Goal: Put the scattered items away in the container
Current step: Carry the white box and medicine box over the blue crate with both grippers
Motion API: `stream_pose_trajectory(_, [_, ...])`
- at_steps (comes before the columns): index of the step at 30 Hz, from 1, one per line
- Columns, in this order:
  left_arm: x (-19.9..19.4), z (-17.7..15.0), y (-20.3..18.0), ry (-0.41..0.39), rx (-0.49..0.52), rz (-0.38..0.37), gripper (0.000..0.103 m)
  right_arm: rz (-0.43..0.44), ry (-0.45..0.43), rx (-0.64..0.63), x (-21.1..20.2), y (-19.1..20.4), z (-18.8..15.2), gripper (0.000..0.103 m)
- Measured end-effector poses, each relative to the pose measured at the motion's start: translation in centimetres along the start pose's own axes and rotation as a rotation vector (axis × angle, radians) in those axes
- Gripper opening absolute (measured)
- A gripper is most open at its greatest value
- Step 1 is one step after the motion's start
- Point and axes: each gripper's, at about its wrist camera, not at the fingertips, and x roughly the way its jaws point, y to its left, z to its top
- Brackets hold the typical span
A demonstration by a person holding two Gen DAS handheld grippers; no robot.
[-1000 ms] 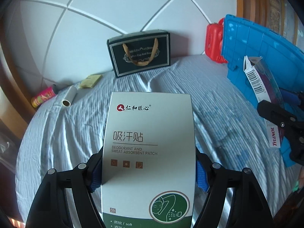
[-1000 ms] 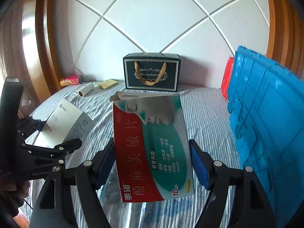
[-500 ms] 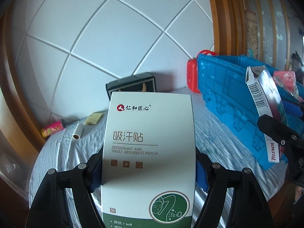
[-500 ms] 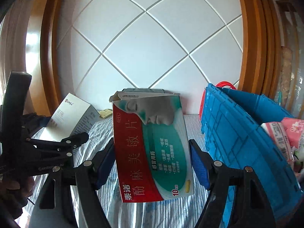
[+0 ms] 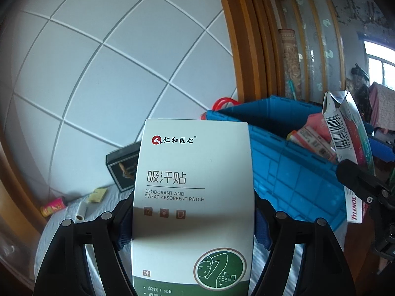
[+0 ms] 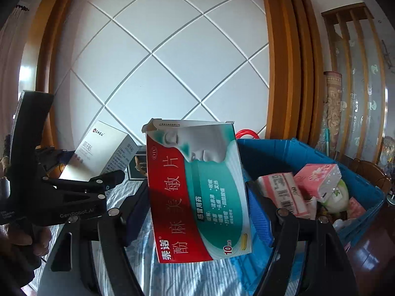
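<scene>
Two boxes hang clamped in the air beside the blue crate [image 6: 308, 153], whose open top already shows pink packets. Its near rim stands just right of both loads. The left gripper [image 5: 192, 227] pinches a white-and-green box [image 5: 192, 197] reading "DEODORANT AND SWEAT ABSORBENT PATCH". The right gripper [image 6: 197, 209] squeezes a red-and-teal medicine box [image 6: 197, 197] marked "OTC" and "10"; its side reads "TYLENOL". A black gift box [image 5: 121, 170] sits on the striped bedsheet [image 5: 74, 212].

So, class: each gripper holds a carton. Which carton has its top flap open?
The red and teal medicine box in the right gripper: its top flap stands open. The left gripper holds a white and green patch box, closed.
</scene>
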Motion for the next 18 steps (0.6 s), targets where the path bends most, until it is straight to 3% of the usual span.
stream_pose_trajectory(9, [3.2, 7.4, -12.8, -0.049, 0.031, -0.098, 0.076, -0.121, -0.019, 0.026, -2.4, -13.8, 2.5, 0.073])
stream_pose_trajectory(18, [7.9, 13.1, -21.5, -0.033, 0.086, -0.100, 0.077, -0.188, 0.026, 0.102, 1.1, -25.6, 5.6, 0.073])
